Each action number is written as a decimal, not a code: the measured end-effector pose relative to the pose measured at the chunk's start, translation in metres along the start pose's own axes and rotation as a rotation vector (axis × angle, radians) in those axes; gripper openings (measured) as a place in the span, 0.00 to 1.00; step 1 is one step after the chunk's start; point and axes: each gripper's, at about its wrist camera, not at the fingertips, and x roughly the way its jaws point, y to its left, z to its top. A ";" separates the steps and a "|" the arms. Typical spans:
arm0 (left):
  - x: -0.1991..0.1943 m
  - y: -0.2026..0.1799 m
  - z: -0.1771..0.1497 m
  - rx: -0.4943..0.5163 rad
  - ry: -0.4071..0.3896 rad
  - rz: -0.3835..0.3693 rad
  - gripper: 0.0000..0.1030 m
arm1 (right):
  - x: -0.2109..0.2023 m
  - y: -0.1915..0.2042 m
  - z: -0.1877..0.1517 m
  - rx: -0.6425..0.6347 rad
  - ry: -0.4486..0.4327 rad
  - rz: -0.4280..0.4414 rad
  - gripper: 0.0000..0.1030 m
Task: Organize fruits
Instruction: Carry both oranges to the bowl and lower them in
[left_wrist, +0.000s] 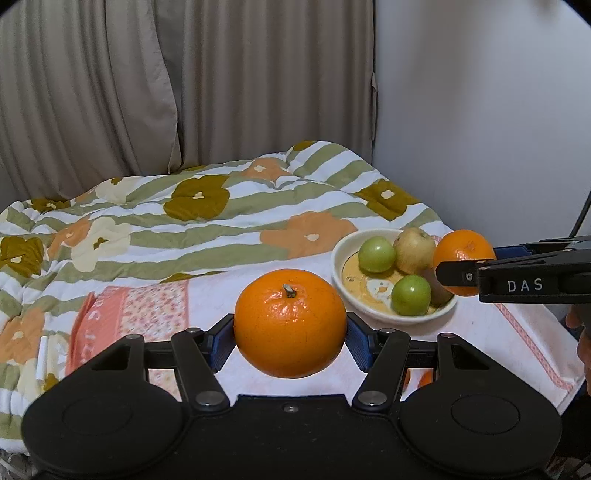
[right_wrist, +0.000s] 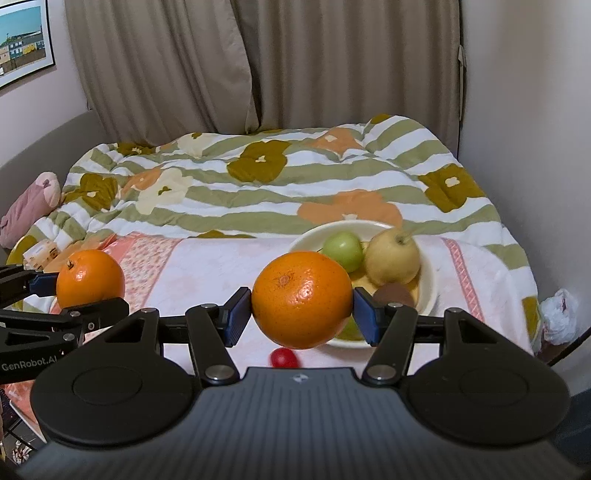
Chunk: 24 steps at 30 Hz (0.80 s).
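My left gripper (left_wrist: 290, 341) is shut on an orange with a stem (left_wrist: 290, 323), held above the pink cloth; the same orange (right_wrist: 90, 278) shows at the left of the right wrist view. My right gripper (right_wrist: 301, 310) is shut on a second orange (right_wrist: 302, 298), seen also as the orange (left_wrist: 463, 266) at the right edge of the left wrist view, beside the bowl. The white bowl (left_wrist: 341, 273) holds two green apples (left_wrist: 376, 254), a yellow apple (left_wrist: 413, 249) and a brown kiwi (right_wrist: 393, 295). A small red fruit (right_wrist: 283, 358) lies on the cloth below the right gripper.
A floral striped quilt (left_wrist: 192, 221) covers the bed behind the pink cloth (right_wrist: 207, 269). Curtains and a white wall stand at the back. A pink plush toy (right_wrist: 29, 206) lies far left, a crumpled white bag (right_wrist: 559, 314) at the bed's right edge.
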 end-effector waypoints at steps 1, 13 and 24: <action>0.004 -0.002 0.002 -0.001 0.002 0.001 0.64 | 0.003 -0.006 0.003 -0.001 0.001 0.000 0.72; 0.080 -0.039 0.025 0.005 0.061 -0.004 0.64 | 0.057 -0.059 0.021 0.003 0.044 0.030 0.72; 0.152 -0.068 0.038 0.046 0.125 -0.007 0.64 | 0.098 -0.093 0.023 0.031 0.091 0.059 0.72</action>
